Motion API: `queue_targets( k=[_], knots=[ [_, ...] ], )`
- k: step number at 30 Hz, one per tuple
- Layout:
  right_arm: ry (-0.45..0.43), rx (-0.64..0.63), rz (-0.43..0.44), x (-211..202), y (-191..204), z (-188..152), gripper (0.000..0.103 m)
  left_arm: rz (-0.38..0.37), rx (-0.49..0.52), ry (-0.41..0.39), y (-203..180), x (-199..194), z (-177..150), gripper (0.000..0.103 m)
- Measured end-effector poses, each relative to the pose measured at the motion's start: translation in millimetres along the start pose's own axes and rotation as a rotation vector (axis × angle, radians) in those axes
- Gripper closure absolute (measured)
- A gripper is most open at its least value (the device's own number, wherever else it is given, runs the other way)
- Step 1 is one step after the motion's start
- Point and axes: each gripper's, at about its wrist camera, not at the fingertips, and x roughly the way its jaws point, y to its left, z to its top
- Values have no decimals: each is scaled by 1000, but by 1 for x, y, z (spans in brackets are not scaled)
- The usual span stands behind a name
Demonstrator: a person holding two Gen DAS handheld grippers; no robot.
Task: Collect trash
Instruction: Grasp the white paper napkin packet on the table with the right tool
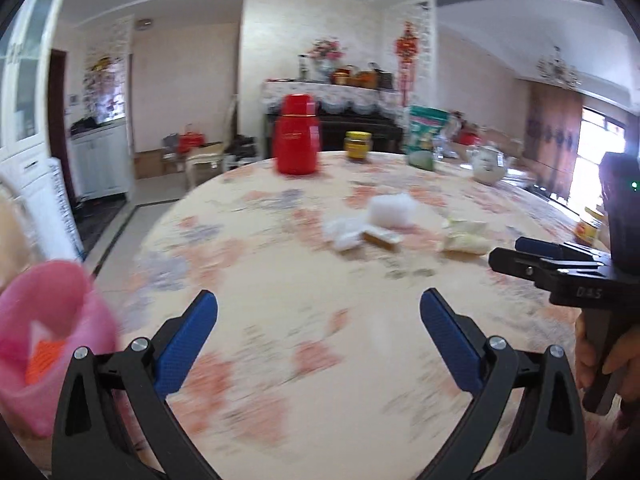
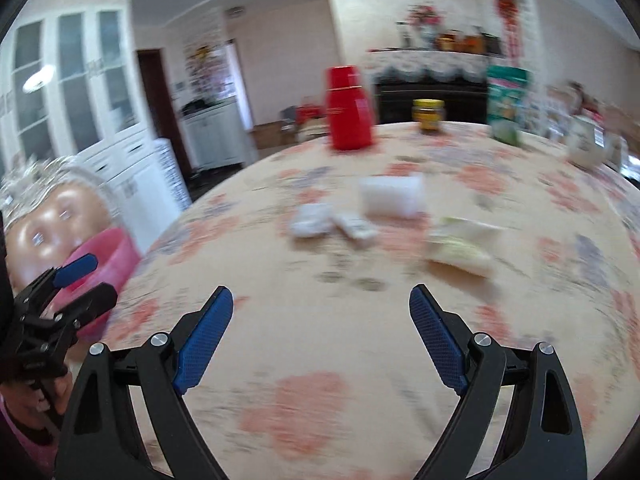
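Trash lies mid-table on a floral tablecloth (image 1: 304,280): a crumpled white tissue (image 1: 390,209), a smaller white wad (image 1: 342,232), a small cardboard box piece (image 1: 382,237) and a pale yellow wrapper (image 1: 466,236). The same pieces show blurred in the right wrist view: tissue (image 2: 392,196), wad (image 2: 310,220), box piece (image 2: 356,229), wrapper (image 2: 462,246). My left gripper (image 1: 319,312) is open and empty, short of the trash. My right gripper (image 2: 321,306) is open and empty too. A pink bin (image 1: 44,340) with some scraps inside stands at the left table edge.
At the far side stand a red thermos (image 1: 298,134), a yellow-lidded jar (image 1: 359,145), a green packet (image 1: 426,136) and a white teapot (image 1: 488,164). A doll's head (image 2: 52,216) sits left behind the pink bin (image 2: 108,256). The other gripper shows at each view's edge.
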Motion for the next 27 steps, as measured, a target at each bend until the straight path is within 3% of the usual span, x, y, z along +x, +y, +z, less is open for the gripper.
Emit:
queue_targets(
  k=[4, 14, 17, 27],
  knots=[
    [-3, 57, -86, -1, -44, -1, 18, -58, 1, 47, -41, 47, 13, 5],
    [56, 150, -206, 49, -114, 18, 18, -60, 53, 105, -81, 159, 35, 5],
    [93, 139, -230, 69, -120, 24, 18, -64, 58, 133, -82, 174, 35, 5],
    [188, 85, -296, 118, -113, 31, 18, -203, -143, 145, -39, 174, 34, 5]
  ],
)
